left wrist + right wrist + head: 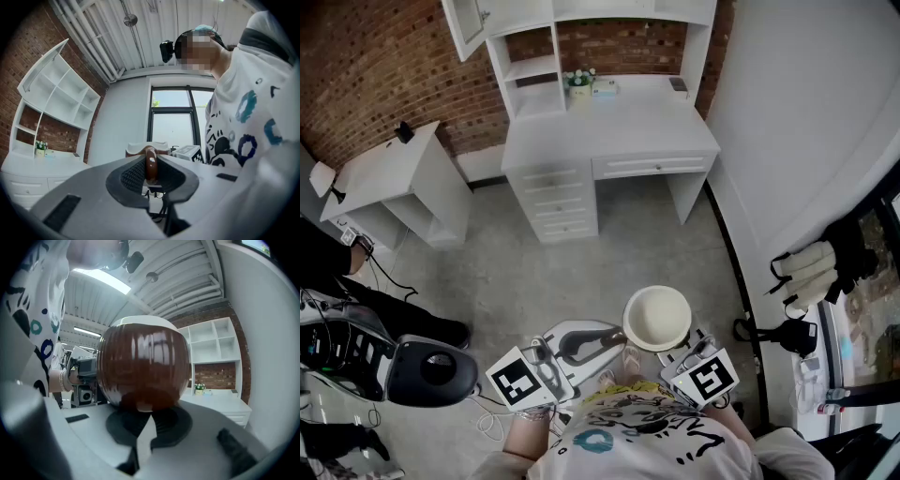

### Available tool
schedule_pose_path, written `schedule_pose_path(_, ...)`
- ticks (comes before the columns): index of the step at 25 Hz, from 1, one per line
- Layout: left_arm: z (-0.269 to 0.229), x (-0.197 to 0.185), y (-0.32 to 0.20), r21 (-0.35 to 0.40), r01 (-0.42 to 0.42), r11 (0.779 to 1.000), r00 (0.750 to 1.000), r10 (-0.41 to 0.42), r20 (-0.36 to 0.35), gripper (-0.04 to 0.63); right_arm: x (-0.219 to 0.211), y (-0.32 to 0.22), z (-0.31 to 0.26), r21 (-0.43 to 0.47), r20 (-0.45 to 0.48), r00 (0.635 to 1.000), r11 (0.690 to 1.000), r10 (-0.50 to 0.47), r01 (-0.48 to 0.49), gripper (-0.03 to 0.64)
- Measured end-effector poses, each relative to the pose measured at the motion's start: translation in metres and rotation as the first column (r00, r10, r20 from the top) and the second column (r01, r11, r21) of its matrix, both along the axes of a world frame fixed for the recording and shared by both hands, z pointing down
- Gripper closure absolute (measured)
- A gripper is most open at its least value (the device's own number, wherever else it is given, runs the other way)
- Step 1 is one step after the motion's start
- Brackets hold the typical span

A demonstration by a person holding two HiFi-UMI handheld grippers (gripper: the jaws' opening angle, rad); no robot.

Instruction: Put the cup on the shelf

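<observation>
A round cup (656, 317), cream inside and glossy brown outside (143, 366), is held upright over the floor in front of the person. My left gripper (595, 339) is shut on its brown ring handle (150, 164), which stands pinched between the dark pads. My right gripper (670, 352) sits under the cup's base with its jaws together (143, 420); the cup's underside seems to rest on them. The white shelf unit (534, 70) stands on the white desk (619, 122) against the brick wall, well ahead of me, its compartments (211, 348) mostly bare.
A small potted plant (579, 82) and a flat box stand at the desk's back. A low white side table (394, 169) is at the left. Black equipment (431, 370) crowds the near left. Bags (806, 272) hang along the white wall at right.
</observation>
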State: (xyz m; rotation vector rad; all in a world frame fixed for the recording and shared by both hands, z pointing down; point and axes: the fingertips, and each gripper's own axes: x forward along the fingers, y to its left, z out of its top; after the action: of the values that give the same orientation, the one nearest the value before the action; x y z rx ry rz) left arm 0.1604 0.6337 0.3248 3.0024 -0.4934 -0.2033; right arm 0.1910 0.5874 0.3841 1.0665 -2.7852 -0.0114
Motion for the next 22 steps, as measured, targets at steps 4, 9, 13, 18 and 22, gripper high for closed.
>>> schedule_pose_path(4, 0.003, -0.020, -0.002, -0.004, 0.006, 1.000, 1.000, -0.006, 0.022, 0.532, -0.020, -0.002, 0.002, 0.000, 0.017, 1.000, 1.000, -0.001, 0.001, 0.591)
schedule_pose_path(9, 0.002, -0.017, 0.016, 0.003, 0.031, 1.000, 0.999, -0.031, 0.032, 0.532, -0.022, 0.014, -0.004, 0.012, 0.067, 0.998, 1.000, -0.015, 0.014, 0.591)
schedule_pose_path(13, 0.000, -0.015, 0.015, 0.007, 0.037, 0.999, 0.999, -0.037, 0.037, 0.533, -0.021, 0.013, -0.006, 0.014, 0.067, 0.997, 1.000, -0.026, 0.025, 0.591)
schedule_pose_path(18, -0.004, -0.005, 0.012, 0.010, 0.039, 0.999, 0.999, -0.039, 0.036, 0.533, -0.011, 0.009, -0.011, 0.024, 0.062, 0.998, 0.999, -0.029, 0.027, 0.591)
schedule_pose_path(22, -0.006, 0.001, 0.008, 0.023, 0.039, 0.999, 0.998, -0.040, 0.043, 0.532, -0.005, 0.005, -0.011, 0.021, 0.050, 0.998, 0.999, -0.030, 0.029, 0.591)
